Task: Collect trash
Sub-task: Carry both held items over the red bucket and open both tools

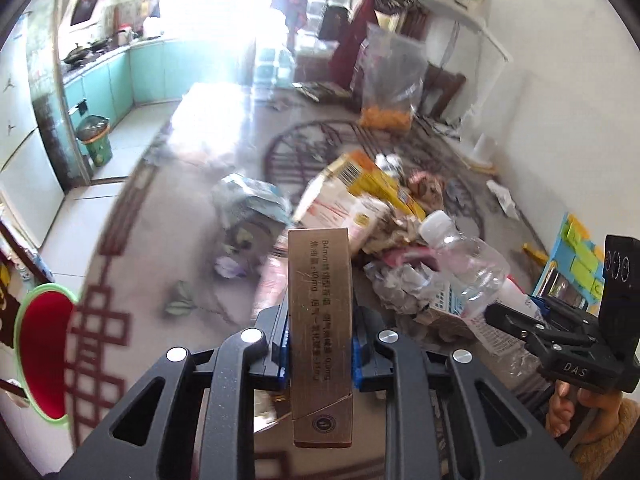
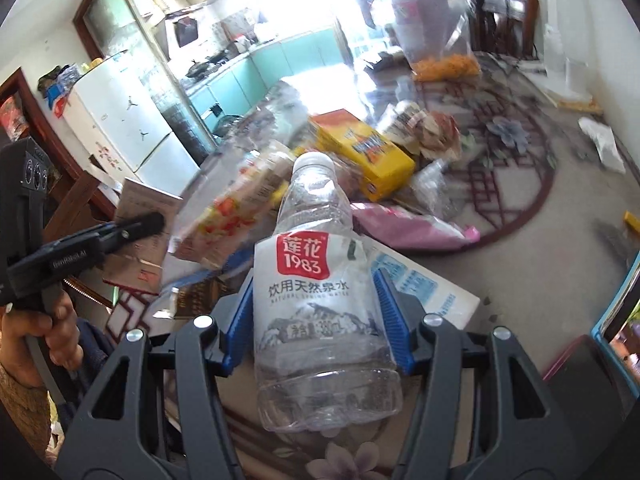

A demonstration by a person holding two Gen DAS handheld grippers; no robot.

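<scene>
Both pickups made: the left gripper clamps a slim box, and the right gripper squeezes a clear bottle, both above the trash pile ahead. Next, I'd say, carry them to a bin without loosening either grip.

Trash pile: you see it on the table.
Bag: behind your pile.
Bin: left of it.

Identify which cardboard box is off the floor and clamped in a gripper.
The slim bronze-brown box, upright between the left gripper pads. The yellow box lies in the trash pile on the floor.
</scene>
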